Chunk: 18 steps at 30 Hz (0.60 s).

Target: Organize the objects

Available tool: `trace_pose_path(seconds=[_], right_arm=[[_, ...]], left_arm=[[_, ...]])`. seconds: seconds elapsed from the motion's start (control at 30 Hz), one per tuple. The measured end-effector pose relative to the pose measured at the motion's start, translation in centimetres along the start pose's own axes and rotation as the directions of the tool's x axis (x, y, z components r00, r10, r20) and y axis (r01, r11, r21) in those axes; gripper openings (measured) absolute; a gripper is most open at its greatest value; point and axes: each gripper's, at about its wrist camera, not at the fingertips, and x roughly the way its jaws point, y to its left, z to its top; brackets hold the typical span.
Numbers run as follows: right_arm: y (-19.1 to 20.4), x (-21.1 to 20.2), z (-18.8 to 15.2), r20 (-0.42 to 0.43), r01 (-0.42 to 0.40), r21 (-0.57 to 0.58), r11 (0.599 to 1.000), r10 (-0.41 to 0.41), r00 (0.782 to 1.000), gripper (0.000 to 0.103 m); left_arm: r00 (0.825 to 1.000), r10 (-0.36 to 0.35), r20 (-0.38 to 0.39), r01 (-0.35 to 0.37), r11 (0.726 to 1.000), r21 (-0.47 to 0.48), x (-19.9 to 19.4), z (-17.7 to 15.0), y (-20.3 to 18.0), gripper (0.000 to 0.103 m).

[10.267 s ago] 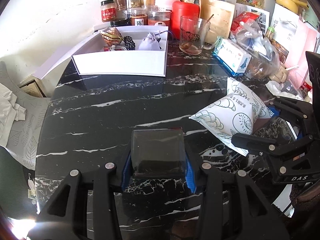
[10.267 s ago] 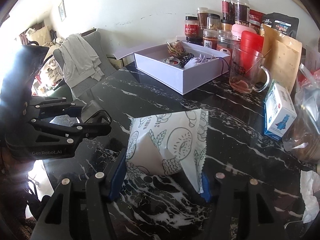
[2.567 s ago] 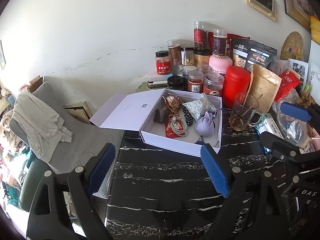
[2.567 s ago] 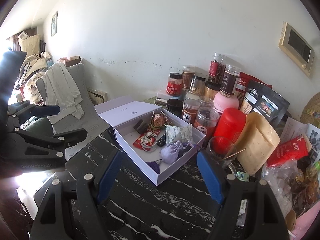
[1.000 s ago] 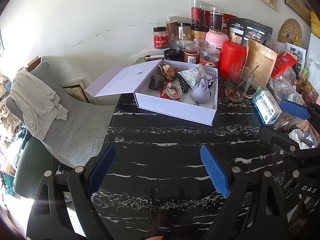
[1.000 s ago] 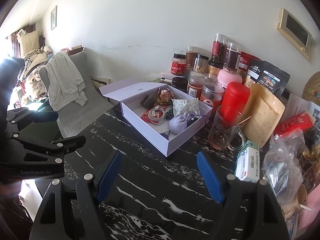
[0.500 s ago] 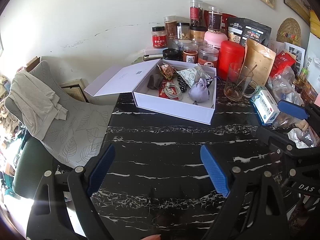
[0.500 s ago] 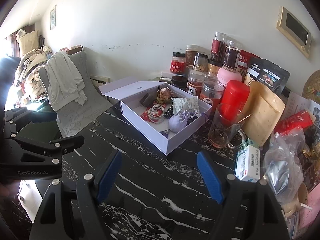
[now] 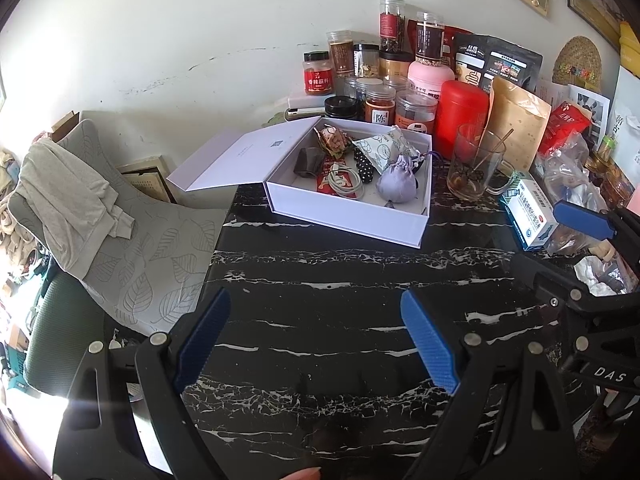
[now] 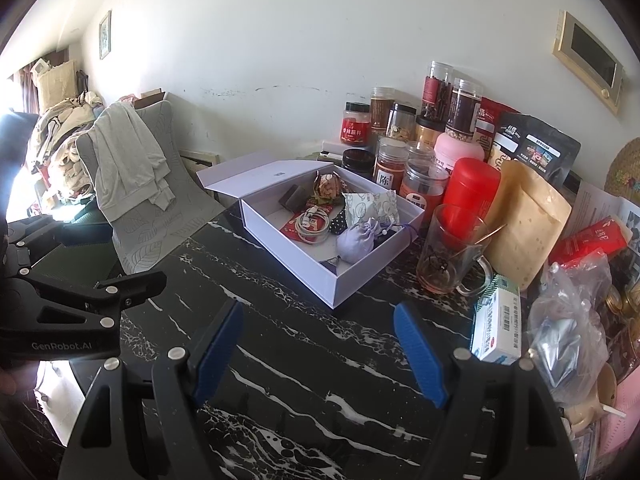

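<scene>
A white box [image 9: 348,216] with its lid folded open stands at the back of the black marble table [image 9: 340,280]. It holds a printed white pouch [image 9: 380,150], a lilac drawstring bag [image 9: 396,186], a coiled white cable [image 9: 344,182], a dark packet [image 9: 308,160] and other small items. The box also shows in the right wrist view [image 10: 296,252]. My left gripper [image 9: 316,336] is open and empty, well short of the box. My right gripper [image 10: 320,344] is open and empty too, to the right of the left one.
Jars [image 9: 376,92], a red canister [image 9: 460,116], a glass mug [image 9: 476,168], a brown pouch [image 9: 516,120], a medicine box [image 9: 528,216] and plastic bags [image 10: 568,320] crowd the back and right. A grey chair with a draped garment [image 9: 80,200] stands left.
Over ten seconds both grippers let go of the dark packet and the printed pouch, which now lie in the box. In the last second both pulled back slightly and stayed open.
</scene>
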Motion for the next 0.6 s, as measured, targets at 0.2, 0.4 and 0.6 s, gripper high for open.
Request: trace_pose_path(seconds=[0.2, 0.4, 0.6], right_arm=[[0.07, 0.18, -0.28, -0.004, 0.0, 0.004, 1.0, 0.0, 1.0, 0.078], [0.11, 0.16, -0.33, -0.005, 0.0, 0.005, 1.0, 0.0, 1.0, 0.078], [0.01, 0.1, -0.7, -0.008, 0.009, 0.018, 1.0, -0.009, 1.0, 0.078]], left_arm=[[1.0, 0.001, -0.003, -0.001, 1.0, 0.002, -0.07, -0.13, 0.03, 0.086], [1.0, 0.0, -0.004, 0.0, 1.0, -0.002, -0.16, -0.27, -0.02, 0.086], [1.0, 0.001, -0.007, -0.001, 1.0, 0.001, -0.09, -0.41, 0.01, 0.086]])
